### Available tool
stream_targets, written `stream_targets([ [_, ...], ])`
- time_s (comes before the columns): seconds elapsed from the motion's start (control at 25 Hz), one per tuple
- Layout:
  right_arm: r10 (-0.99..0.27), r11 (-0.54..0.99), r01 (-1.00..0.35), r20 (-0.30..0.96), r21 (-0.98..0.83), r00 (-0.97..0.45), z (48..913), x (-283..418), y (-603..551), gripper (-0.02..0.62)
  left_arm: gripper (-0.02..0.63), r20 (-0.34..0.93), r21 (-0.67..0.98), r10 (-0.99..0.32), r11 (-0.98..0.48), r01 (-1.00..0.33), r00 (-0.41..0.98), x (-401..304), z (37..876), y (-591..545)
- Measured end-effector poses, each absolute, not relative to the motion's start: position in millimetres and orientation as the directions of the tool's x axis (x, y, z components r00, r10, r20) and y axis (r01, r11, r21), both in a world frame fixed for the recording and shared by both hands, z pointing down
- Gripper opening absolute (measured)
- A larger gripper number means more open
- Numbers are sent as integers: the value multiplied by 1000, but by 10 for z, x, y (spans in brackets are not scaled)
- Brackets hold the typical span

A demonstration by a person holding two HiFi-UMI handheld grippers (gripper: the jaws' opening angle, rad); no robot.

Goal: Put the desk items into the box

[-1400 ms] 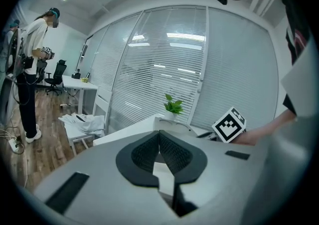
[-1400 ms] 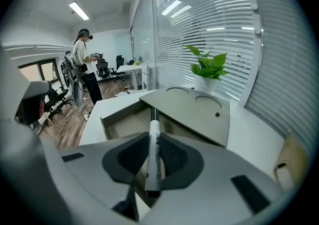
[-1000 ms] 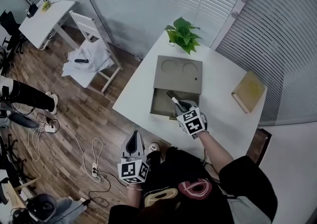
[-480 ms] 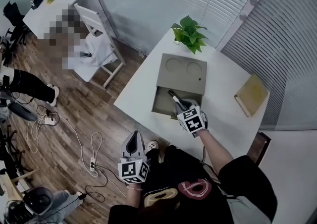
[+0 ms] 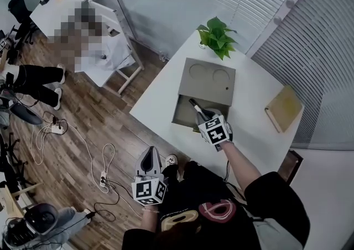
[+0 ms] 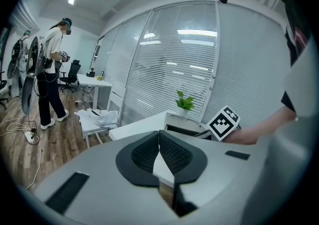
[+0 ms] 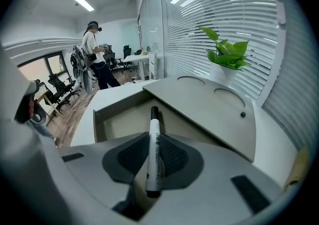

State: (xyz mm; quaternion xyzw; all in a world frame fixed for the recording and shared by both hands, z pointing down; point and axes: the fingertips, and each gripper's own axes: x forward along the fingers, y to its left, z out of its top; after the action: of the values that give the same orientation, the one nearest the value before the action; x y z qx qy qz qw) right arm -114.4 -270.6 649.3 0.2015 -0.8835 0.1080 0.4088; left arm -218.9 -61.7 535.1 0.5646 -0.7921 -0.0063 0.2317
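Observation:
A grey box (image 5: pixel 206 77) lies on the white table (image 5: pixel 160 97), its lid slid back and its near part open (image 7: pixel 122 119). My right gripper (image 5: pixel 203 116) hangs over that opening, shut on a white marker (image 7: pixel 154 149) with a black cap. The marker (image 5: pixel 196 106) points forward and down into the box. My left gripper (image 5: pixel 149 155) is off the table, over the wooden floor by the person's body. In the left gripper view its pads (image 6: pixel 172 154) meet with nothing between them.
A potted plant (image 5: pixel 218 36) stands behind the box and a tan book (image 5: pixel 285 108) lies at the table's right. A white chair with clothes (image 5: pixel 119 55) and cables (image 5: pixel 105 171) are on the floor at left. Another person (image 6: pixel 52 69) stands far off.
The head view has drifted a little, so the table sits slightly higher and further right in it. Both grippers stay where they were, and the marker stays in the right one.

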Motion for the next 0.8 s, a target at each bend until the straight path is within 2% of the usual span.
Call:
stream_targets([
  [0.8, -239, 891, -452, 798, -47, -554, 6646, -1175, -2730, 80, 18, 369, 261, -876, 420, -869, -312, -2271, 5355, -437],
])
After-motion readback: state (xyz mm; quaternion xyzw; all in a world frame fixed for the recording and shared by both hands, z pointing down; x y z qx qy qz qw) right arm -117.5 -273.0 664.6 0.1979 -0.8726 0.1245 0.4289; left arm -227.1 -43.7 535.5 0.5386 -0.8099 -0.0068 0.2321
